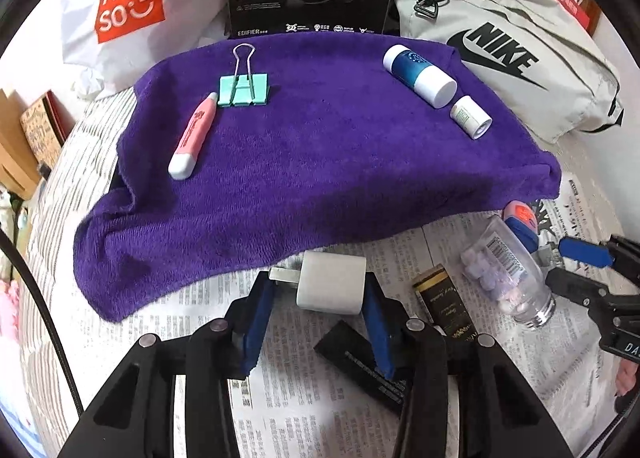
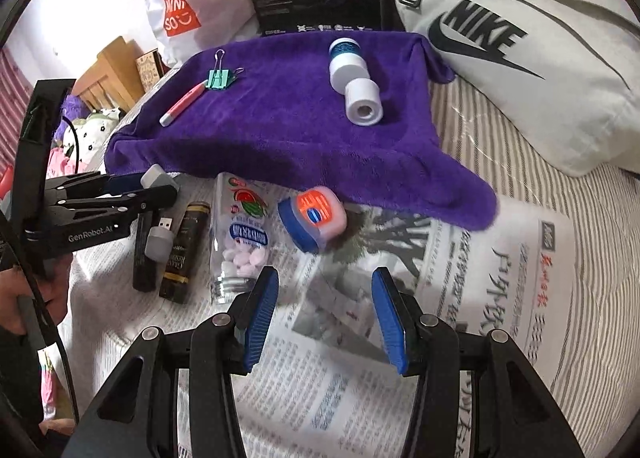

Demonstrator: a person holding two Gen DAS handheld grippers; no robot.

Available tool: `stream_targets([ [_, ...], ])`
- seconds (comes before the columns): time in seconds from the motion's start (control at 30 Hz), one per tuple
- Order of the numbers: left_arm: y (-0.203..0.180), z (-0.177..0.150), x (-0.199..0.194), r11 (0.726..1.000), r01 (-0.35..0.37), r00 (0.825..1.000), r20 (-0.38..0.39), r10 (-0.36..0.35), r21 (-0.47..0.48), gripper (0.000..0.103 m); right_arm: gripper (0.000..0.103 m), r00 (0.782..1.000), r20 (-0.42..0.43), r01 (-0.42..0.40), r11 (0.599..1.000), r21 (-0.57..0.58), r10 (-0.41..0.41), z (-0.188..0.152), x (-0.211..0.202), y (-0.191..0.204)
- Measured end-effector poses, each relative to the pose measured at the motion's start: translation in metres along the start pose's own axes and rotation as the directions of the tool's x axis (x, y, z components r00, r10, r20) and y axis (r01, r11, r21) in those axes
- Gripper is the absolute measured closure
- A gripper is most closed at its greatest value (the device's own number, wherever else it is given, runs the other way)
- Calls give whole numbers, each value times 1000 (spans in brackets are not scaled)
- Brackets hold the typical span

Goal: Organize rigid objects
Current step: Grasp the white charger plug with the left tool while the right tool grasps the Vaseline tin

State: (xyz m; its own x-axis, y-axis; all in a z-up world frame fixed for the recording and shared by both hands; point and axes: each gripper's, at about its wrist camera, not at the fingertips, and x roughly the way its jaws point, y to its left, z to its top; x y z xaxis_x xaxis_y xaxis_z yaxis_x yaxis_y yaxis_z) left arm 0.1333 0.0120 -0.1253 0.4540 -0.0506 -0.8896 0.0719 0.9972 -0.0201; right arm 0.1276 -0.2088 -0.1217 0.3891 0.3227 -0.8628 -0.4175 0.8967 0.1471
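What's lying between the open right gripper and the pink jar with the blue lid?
Only bare newspaper: the right wrist view shows nothing between the right gripper and the pink jar with the blue lid. The clear plastic bottle of tablets lies off to the left.

Bright, even daylight, perhaps from the upper left; strong fisheye bending and dark corners, slight blur.

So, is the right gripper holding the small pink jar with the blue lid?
No, the right gripper is open and empty above the newspaper, and the small pink jar with the blue lid lies ahead of it.
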Motion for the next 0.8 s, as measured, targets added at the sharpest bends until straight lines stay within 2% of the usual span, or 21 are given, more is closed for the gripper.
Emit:
stream_targets([
  [0.17,-2,2,1,1000,-2,1000,12,1,23,61,54,1000,-10,8,999,-34,-9,13,13,3],
  [0.4,5,-8,-7,1000,18,1000,-8,-17,22,61,55,1000,-11,27,996,-90,-28,25,29,9],
  [0.47,8,-11,-9,999,28,1000,-6,-28,19,61,60,1000,4,31,994,-105,-30,28,31,12],
  [0.5,9,-12,-9,999,35,999,-3,-34,13,61,63,1000,7,29,994,-104,-28,28,32,11],
  [0.7,13,-14,-12,998,57,998,6,-57,-5,61,64,1000,15,14,996,-86,-13,23,27,9],
  [0.8,16,-16,-17,998,57,998,6,-57,-10,61,64,999,10,35,996,-82,-35,16,18,5],
])
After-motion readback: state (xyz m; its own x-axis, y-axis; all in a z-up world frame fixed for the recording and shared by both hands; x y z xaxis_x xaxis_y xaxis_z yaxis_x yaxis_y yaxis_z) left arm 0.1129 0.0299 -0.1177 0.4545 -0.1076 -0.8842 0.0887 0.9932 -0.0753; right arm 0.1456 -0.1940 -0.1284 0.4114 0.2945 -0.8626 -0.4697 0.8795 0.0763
